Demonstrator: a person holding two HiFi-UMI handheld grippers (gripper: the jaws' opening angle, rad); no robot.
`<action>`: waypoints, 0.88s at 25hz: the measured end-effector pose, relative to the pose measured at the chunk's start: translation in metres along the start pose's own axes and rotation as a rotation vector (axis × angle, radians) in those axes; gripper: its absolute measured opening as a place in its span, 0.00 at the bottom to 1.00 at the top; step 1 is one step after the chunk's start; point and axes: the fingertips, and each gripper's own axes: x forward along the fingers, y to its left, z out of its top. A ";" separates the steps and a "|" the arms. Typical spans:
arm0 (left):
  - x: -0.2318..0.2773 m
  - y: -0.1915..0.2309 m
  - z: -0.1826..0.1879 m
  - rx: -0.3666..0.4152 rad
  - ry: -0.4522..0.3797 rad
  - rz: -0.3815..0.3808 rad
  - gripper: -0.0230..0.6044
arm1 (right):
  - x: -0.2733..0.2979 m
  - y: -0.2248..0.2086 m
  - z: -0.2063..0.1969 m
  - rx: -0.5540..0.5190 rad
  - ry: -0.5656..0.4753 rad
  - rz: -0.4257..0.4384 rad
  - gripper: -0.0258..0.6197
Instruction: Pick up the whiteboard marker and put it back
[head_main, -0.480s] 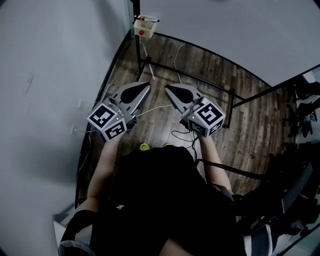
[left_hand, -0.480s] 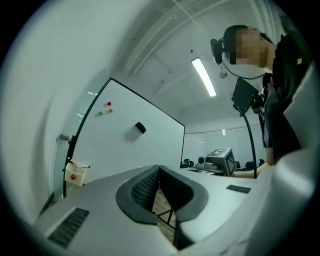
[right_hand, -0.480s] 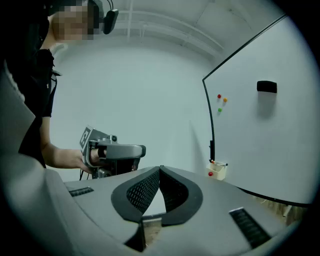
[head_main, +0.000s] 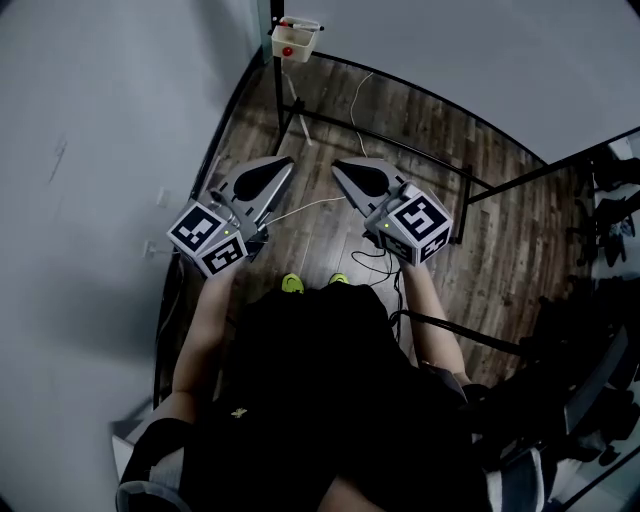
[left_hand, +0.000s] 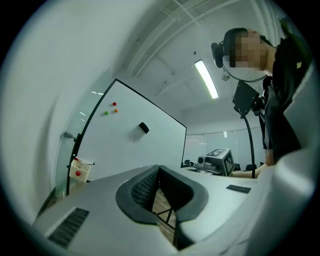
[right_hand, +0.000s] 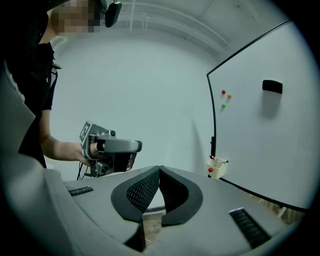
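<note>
A whiteboard marker (head_main: 298, 23) lies across the top of a small cream tray (head_main: 293, 42) fixed to the whiteboard stand, with a red ball in it. The same marker (left_hand: 83, 161) and tray (left_hand: 79, 170) show small at the left of the left gripper view, and the tray (right_hand: 216, 168) appears again in the right gripper view. My left gripper (head_main: 281, 165) and right gripper (head_main: 345, 168) are held side by side over the wood floor, well short of the tray. Both the left gripper (left_hand: 159, 168) and the right gripper (right_hand: 160, 169) are shut with nothing in them.
The whiteboard (left_hand: 135, 145) carries a black eraser (left_hand: 144, 128) and small coloured magnets (left_hand: 114, 107). Its black stand legs (head_main: 400, 130) and a white cable (head_main: 355, 105) cross the wood floor. A grey wall (head_main: 100, 150) runs along the left. Dark chairs (head_main: 600, 220) stand at right.
The tray sits a little higher in the picture and the person's shoes show more. Both grippers stay side by side, shut and empty.
</note>
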 end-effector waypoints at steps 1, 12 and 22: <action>-0.004 0.002 -0.002 -0.005 0.001 0.001 0.04 | 0.001 0.001 -0.001 -0.007 0.005 -0.003 0.08; -0.039 0.011 -0.012 -0.056 -0.005 0.008 0.04 | 0.007 0.015 -0.009 -0.040 0.022 -0.073 0.08; -0.042 0.025 -0.011 -0.076 -0.042 0.026 0.04 | 0.022 0.010 -0.011 -0.075 0.050 -0.074 0.08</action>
